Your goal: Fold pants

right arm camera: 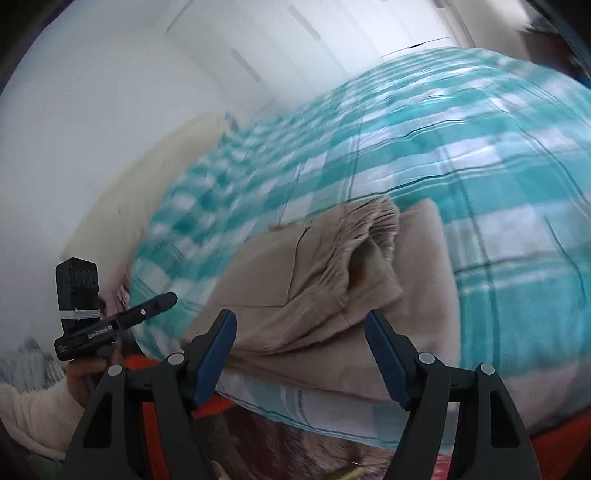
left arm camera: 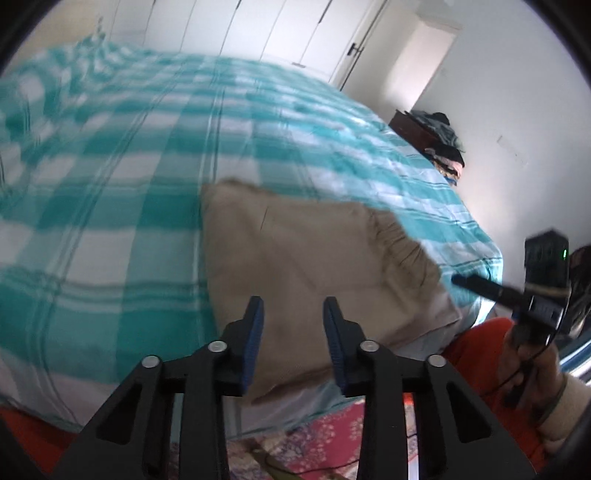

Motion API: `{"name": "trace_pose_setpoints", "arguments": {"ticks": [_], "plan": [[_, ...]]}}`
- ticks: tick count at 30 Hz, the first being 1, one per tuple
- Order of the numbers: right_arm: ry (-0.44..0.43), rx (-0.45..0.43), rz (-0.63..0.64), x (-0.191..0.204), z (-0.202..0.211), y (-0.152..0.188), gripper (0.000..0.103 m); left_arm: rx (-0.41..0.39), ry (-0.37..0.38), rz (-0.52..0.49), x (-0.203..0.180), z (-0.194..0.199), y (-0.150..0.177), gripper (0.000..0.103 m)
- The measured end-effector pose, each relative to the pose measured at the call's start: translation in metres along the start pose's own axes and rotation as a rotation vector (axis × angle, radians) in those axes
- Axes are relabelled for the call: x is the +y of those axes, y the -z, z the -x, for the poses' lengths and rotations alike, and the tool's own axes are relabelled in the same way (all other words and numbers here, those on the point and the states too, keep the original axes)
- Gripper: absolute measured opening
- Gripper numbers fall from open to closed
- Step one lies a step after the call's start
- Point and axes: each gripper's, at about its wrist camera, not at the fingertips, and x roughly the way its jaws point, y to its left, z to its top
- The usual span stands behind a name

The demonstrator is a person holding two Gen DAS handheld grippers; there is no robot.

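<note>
Beige pants [left arm camera: 314, 254] lie folded in a flat stack near the bed's front edge, on a teal and white checked blanket [left arm camera: 110, 206]. The elastic waistband is on top in the right wrist view [right arm camera: 332, 273]. My left gripper [left arm camera: 293, 306] is open and empty, just in front of the pants. My right gripper [right arm camera: 301, 321] is open and empty, hovering before the stack's front edge. The right gripper also shows at the right in the left wrist view [left arm camera: 480, 284], and the left gripper at the left in the right wrist view [right arm camera: 147, 310]. Both views are blurred.
White wardrobe doors [left arm camera: 280, 33] stand behind the bed. A dark cabinet with piled clothes [left arm camera: 439, 144] is at the bed's right. A red patterned rug [left arm camera: 325, 443] lies on the floor below the bed edge. An orange garment [left arm camera: 491, 354] is close by.
</note>
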Motion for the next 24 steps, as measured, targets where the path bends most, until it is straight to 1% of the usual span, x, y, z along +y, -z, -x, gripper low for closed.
{"name": "trace_pose_setpoints", "arguments": {"ticks": [2,4,5,7,8,9,10,11,12,13,16,17,19,20,22,23,24], "plan": [[0.018,0.029,0.026,0.005,-0.009,-0.009,0.072,0.009,0.010,-0.020,-0.002,-0.011,0.007,0.028],[0.042,0.040,0.080,0.010,-0.015,-0.016,0.071,0.013,0.019,-0.033,-0.003,-0.016,0.011,0.028],[0.053,0.074,0.116,0.013,-0.023,-0.020,0.071,0.016,0.022,-0.033,-0.003,-0.019,0.011,0.028],[0.067,0.151,0.148,0.012,-0.039,-0.024,0.065,0.017,0.026,-0.030,-0.002,-0.019,0.013,0.028],[0.094,0.201,0.163,0.009,-0.049,-0.026,0.054,0.016,0.024,-0.031,-0.003,-0.022,0.011,0.028],[0.103,0.225,0.183,0.009,-0.055,-0.028,0.039,0.016,0.024,-0.033,-0.004,-0.021,0.011,0.028],[0.118,0.250,0.225,0.012,-0.059,-0.029,0.030,0.015,0.026,-0.036,-0.005,-0.019,0.012,0.027],[0.150,0.274,0.280,0.018,-0.062,-0.030,0.014,0.011,0.031,-0.044,-0.009,-0.017,0.011,0.027],[0.170,0.280,0.317,0.022,-0.061,-0.033,0.012,0.007,0.037,-0.053,-0.013,-0.015,0.011,0.027],[0.169,0.280,0.333,0.027,-0.058,-0.038,0.011,0.004,0.045,-0.065,-0.017,-0.015,0.011,0.027],[0.159,0.218,0.370,0.036,-0.039,-0.059,0.010,0.016,0.043,-0.118,-0.035,-0.027,0.010,0.027],[0.158,0.215,0.361,0.031,-0.037,-0.062,0.009,0.037,0.044,-0.124,-0.040,-0.036,0.010,0.027],[0.186,0.234,0.313,0.009,-0.043,-0.059,0.009,0.066,0.032,-0.140,-0.045,-0.048,0.012,0.027],[0.203,0.264,0.278,-0.006,-0.052,-0.053,0.009,0.085,0.022,-0.150,-0.046,-0.055,0.015,0.027],[0.206,0.296,0.231,-0.022,-0.060,-0.042,0.010,0.099,0.013,-0.154,-0.046,-0.059,0.020,0.027],[0.185,0.284,0.196,-0.028,-0.058,-0.039,0.012,0.091,0.016,-0.154,-0.045,-0.057,0.022,0.027],[0.155,0.264,0.146,-0.033,-0.052,-0.039,0.019,0.090,0.020,-0.150,-0.044,-0.056,0.022,0.027]]}}
